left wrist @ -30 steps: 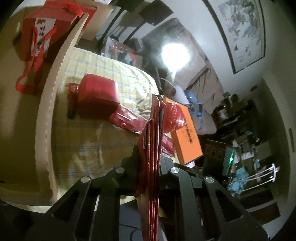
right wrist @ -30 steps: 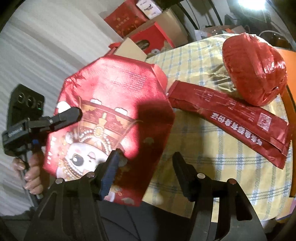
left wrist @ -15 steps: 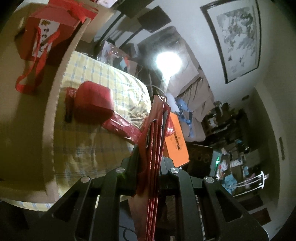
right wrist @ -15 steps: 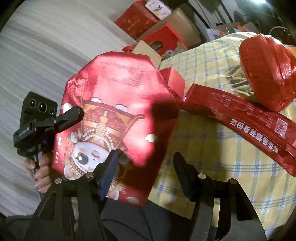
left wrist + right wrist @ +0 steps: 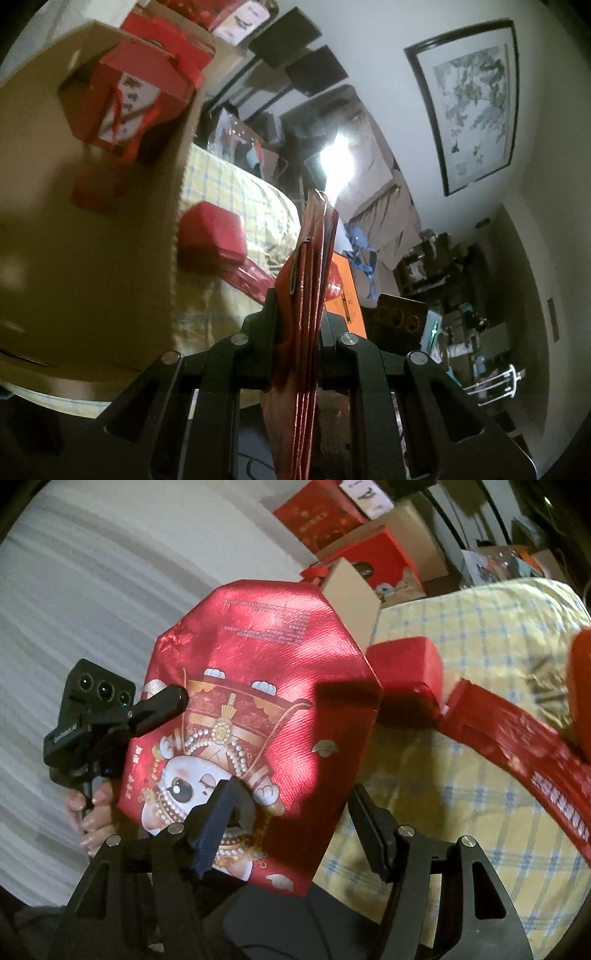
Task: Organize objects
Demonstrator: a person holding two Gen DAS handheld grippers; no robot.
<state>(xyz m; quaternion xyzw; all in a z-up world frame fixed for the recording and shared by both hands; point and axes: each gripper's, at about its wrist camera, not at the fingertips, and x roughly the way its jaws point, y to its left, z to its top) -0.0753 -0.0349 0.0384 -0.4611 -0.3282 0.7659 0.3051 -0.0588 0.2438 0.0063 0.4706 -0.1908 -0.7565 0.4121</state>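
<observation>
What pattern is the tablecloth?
Yellow with blue-and-white checks, clearest in the right wrist view: tablecloth.

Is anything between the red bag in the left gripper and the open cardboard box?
Nothing visible. The red bag, clamped in the left gripper, hangs beside the cardboard box, whose near wall edge runs just left of it.

Yellow checked tablecloth (image 5: 476, 627) under 1 red box (image 5: 406, 661), long red packet (image 5: 524, 738).

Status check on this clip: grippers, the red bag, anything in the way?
Left gripper shut on flat red gift bag. Right gripper open, holding nothing. Cardboard box close alongside.
</observation>
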